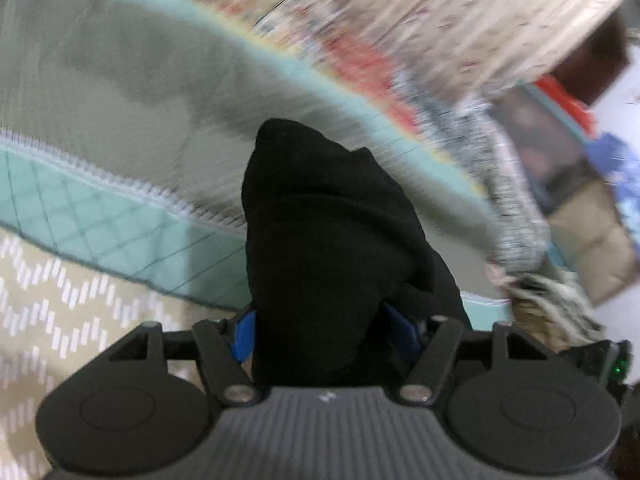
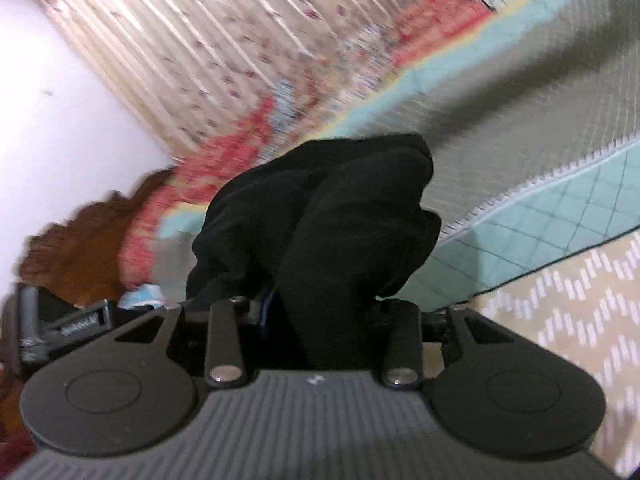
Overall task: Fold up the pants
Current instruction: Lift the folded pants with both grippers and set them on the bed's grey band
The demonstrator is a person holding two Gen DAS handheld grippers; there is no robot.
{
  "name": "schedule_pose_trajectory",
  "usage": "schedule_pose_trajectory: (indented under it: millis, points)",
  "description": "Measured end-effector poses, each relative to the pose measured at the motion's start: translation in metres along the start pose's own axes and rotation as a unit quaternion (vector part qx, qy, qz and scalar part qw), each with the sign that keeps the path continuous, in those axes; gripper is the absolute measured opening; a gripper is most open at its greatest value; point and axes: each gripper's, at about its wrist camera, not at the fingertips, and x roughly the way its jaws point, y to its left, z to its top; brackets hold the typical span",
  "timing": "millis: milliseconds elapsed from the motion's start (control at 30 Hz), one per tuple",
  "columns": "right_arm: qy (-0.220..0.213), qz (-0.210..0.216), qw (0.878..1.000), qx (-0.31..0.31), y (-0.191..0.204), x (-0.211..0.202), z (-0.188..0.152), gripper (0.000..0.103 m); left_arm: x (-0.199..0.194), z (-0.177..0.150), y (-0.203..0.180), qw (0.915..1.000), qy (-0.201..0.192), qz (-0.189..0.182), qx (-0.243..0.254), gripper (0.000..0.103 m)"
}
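Black pants (image 1: 328,248), two tools (image 1: 326,332) (image 2: 324,316) gripping

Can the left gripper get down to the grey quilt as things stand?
Probably not cleanly: the left gripper is shut on a bunch of the black pants, which fills its jaws and hangs between it and the grey quilt.

I see soft, matt black cloth pants (image 1: 328,240), a stitched quilt (image 1: 100,220), and matt plastic grippers.
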Motion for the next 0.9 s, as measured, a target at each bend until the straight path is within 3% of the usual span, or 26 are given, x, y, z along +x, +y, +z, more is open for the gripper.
schedule_pose_trajectory:
  millis: [67,133,267,333,400,500,633,767,900]
  points:
    - [0.028,-0.023,0.999,0.03,-0.023,0.023,-0.009,0.042,0.03,-0.007,0.017,0.999,0.023,0.035,-0.013,0.071]
    - [0.039,-0.027,0.997,0.056,-0.043,0.031,-0.023,0.05,0.035,-0.018,0.027,0.9986,0.006,0.049,-0.019,0.096]
    - [0.038,0.009,0.995,0.096,-0.052,0.008,-0.022,0.056,0.02,-0.019,0.026,0.9981,0.002,0.059,-0.018,0.096]
    - [0.022,-0.009,0.996,0.088,-0.045,-0.013,-0.021,0.064,-0.002,-0.02,0.021,0.9959,-0.012,0.089,-0.01,0.093]
    - [0.004,-0.039,0.996,0.078,-0.041,-0.031,-0.022,0.065,-0.027,-0.026,0.008,0.9922,-0.027,0.122,0.005,0.093]
    - [-0.009,-0.07,0.996,0.058,-0.026,-0.062,-0.035,0.065,-0.064,-0.051,-0.021,0.9862,-0.037,0.154,0.049,0.094]
    - [-0.003,-0.095,0.995,0.021,0.003,-0.1,-0.071,0.065,-0.1,-0.097,-0.058,0.9686,-0.024,0.211,0.129,0.096]
    - [0.004,-0.13,0.991,-0.018,0.033,-0.133,-0.117,0.066,-0.135,-0.145,-0.081,0.9614,-0.019,0.223,0.161,0.097]
    - [0.012,-0.171,0.985,-0.027,0.051,-0.153,-0.154,0.073,-0.167,-0.182,-0.095,0.9587,-0.014,0.229,0.168,0.103]
